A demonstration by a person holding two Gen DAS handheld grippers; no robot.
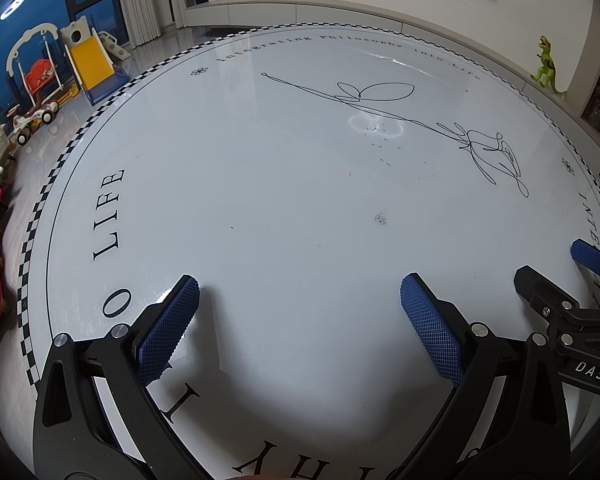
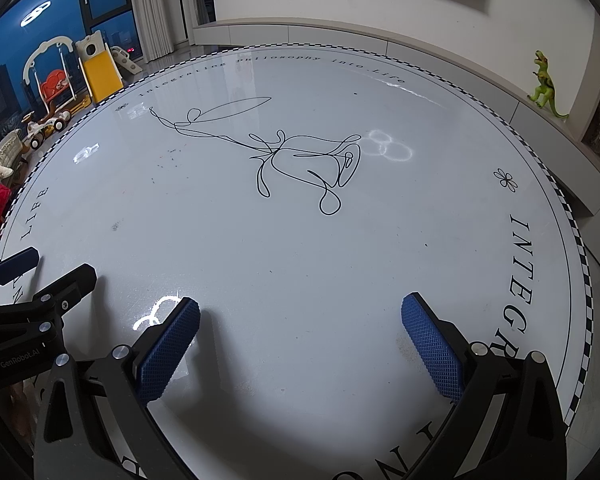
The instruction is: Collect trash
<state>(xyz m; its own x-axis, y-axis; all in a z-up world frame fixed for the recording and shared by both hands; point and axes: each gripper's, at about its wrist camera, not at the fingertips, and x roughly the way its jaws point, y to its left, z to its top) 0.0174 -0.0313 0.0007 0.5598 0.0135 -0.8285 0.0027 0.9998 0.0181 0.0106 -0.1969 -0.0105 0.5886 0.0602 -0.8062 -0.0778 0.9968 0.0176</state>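
Trash shows only as tiny specks [image 1: 381, 219] on the round white table [image 1: 260, 208]. Left gripper [image 1: 300, 300] and right gripper [image 2: 300, 320] hover side by side above it, jaws wide, holding nothing.

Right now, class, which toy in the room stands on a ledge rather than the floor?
The green dinosaur, upright on the grey ledge at the right; the swing, yellow slide and ride-on car all sit on the floor at the left.

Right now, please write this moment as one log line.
left gripper: open, empty | right gripper: open, empty | both above round table | trash: none seen, only small specks
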